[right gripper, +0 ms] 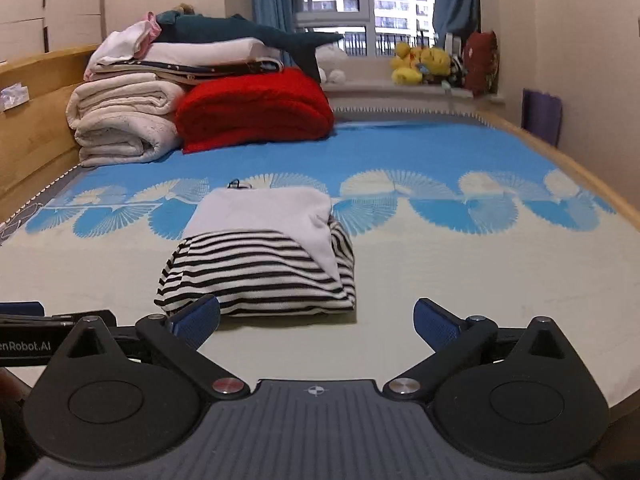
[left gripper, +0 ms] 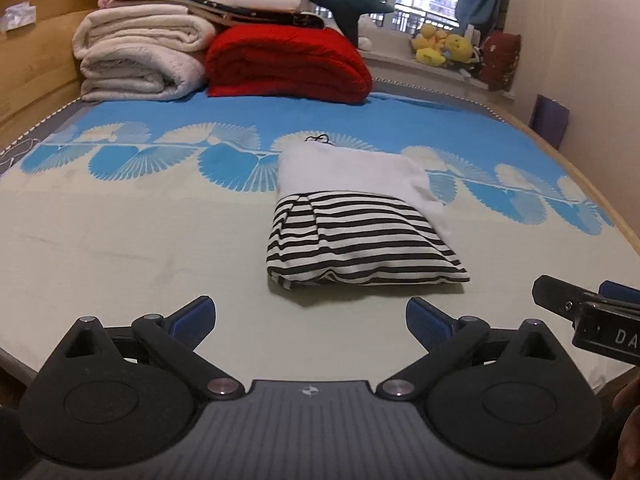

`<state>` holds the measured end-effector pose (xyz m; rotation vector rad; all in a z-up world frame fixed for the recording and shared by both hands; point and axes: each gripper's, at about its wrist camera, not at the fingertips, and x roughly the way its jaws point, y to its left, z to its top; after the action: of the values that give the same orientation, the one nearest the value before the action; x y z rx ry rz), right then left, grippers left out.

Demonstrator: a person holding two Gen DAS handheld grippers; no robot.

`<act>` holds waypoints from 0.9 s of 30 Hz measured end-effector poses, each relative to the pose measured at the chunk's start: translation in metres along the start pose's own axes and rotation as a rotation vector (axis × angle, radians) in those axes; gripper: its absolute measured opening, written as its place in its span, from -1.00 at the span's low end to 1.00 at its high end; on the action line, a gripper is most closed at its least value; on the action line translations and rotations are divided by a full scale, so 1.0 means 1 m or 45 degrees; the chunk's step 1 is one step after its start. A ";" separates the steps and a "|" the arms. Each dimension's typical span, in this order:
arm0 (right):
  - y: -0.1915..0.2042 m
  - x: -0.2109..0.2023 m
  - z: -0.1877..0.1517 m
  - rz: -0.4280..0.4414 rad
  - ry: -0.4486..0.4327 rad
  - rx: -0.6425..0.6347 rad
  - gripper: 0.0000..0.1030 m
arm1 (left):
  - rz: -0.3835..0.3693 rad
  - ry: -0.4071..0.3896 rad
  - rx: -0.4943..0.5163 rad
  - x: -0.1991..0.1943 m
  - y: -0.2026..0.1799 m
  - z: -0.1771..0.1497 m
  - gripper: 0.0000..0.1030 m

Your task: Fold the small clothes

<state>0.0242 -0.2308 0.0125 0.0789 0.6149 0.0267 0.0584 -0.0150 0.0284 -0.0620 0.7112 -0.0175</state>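
— Clothing first: the black-and-white striped cotton garment with a white panel point(left gripper: 362, 220) lies folded mid-bed on the blue-and-cream patterned bedsheet point(left gripper: 120, 240).

— Tongs?

— Left tongs point(left gripper: 310, 320) and right tongs point(right gripper: 316, 322) both released, empty. A careless brush could spring the fold.

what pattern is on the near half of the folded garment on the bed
Black and white horizontal stripes on the folded garment; clearest in the left wrist view.

Garment point(left gripper: 360, 220) white, black-striped; bedsheet point(left gripper: 120, 240) cream, blue fans; blanket point(left gripper: 286, 66) red.
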 end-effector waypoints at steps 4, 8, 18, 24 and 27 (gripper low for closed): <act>0.005 0.008 -0.001 -0.025 0.011 0.013 0.98 | 0.020 -0.018 0.011 0.001 -0.003 -0.001 0.98; 0.015 0.013 -0.002 -0.028 0.004 -0.021 0.98 | 0.024 -0.010 0.003 0.010 0.004 0.006 0.98; 0.028 0.022 0.003 0.000 0.007 -0.062 0.98 | 0.026 -0.002 -0.033 0.016 0.010 0.008 0.98; 0.029 0.023 0.000 -0.007 0.017 -0.061 0.98 | 0.024 -0.005 -0.023 0.016 0.007 0.008 0.98; 0.030 0.021 0.001 -0.009 0.007 -0.053 0.98 | 0.027 0.000 -0.026 0.018 0.007 0.008 0.98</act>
<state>0.0420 -0.1996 0.0035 0.0362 0.6200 0.0325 0.0768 -0.0081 0.0225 -0.0740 0.7116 0.0097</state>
